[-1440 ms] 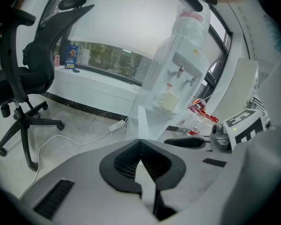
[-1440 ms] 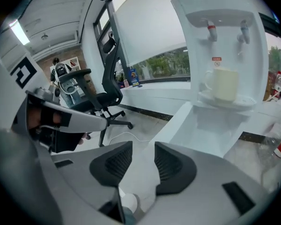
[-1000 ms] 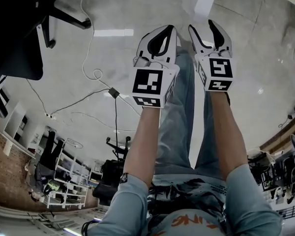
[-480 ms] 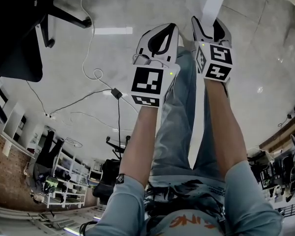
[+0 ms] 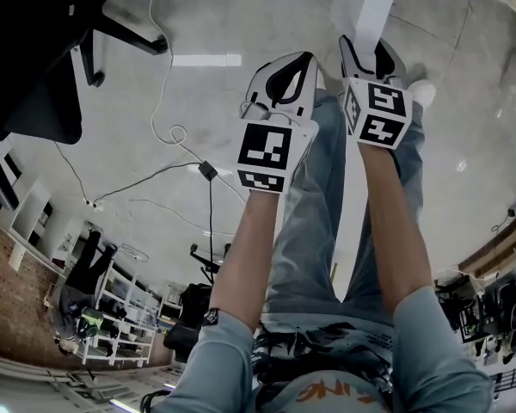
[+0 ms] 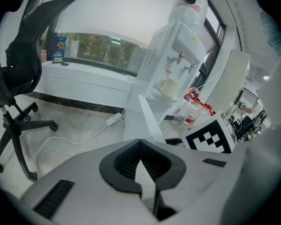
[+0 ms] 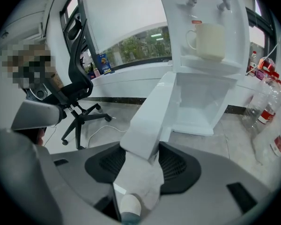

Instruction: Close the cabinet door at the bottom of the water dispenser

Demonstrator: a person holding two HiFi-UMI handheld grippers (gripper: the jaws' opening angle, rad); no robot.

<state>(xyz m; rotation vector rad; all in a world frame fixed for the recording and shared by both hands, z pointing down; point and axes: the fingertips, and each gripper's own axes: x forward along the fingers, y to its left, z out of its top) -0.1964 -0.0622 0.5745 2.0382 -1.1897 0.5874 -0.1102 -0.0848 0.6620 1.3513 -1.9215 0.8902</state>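
Observation:
The white water dispenser stands ahead with a cream mug on its tray. Its bottom cabinet gapes, and the white cabinet door swings out toward me. My right gripper is open, and the door's free edge sits between its fingers. From the head view, the right gripper reaches the foot of the door. My left gripper is shut on nothing, just left of the door. In the left gripper view the door and dispenser lie ahead to the right.
A black office chair stands to the left on the grey floor. A white cable with a power strip runs across the floor. Several plastic bottles stand right of the dispenser. My legs and a white shoe are below the grippers.
Both grippers have moved forward toward the dispenser. The right one has come up onto the door's edge. Neither gripper's jaws have changed.

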